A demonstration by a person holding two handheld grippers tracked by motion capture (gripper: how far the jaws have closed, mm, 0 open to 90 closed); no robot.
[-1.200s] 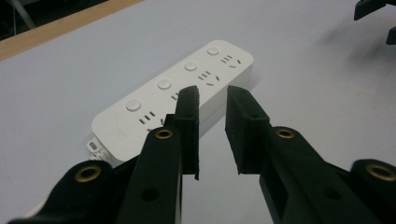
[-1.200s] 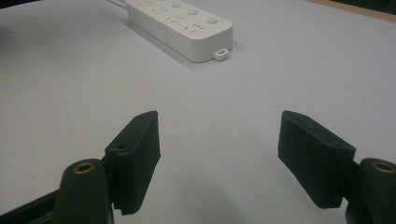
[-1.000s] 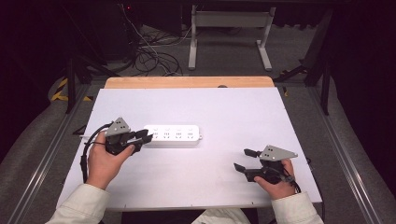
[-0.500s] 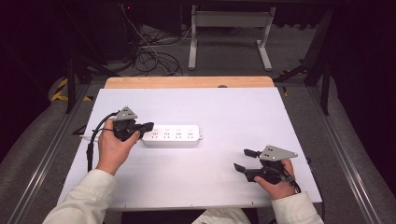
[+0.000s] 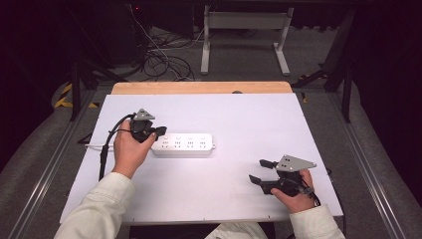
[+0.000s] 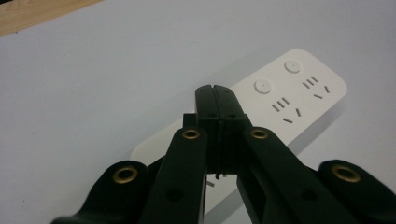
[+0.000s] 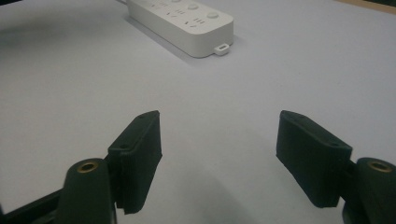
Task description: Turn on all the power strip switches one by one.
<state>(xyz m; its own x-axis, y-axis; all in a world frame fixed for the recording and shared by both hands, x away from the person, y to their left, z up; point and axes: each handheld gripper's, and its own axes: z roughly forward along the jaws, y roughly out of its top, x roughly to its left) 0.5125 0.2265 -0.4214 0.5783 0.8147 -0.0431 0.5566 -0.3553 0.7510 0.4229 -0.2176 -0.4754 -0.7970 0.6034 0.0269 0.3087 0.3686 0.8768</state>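
Left claw (image 5: 160, 131) pinched closed over power strip (image 5: 191, 144); right claw (image 5: 261, 171) low, level, jaws spread.

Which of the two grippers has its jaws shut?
The left gripper, over the white power strip, has its pads pressed together with nothing between them. The right gripper stands wide open.

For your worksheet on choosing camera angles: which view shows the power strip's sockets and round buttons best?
The left gripper view: the power strip lies close, its slots and round buttons sharp beyond the shut left gripper. The high view shows the whole strip, small. The right gripper view shows one end, farther off.
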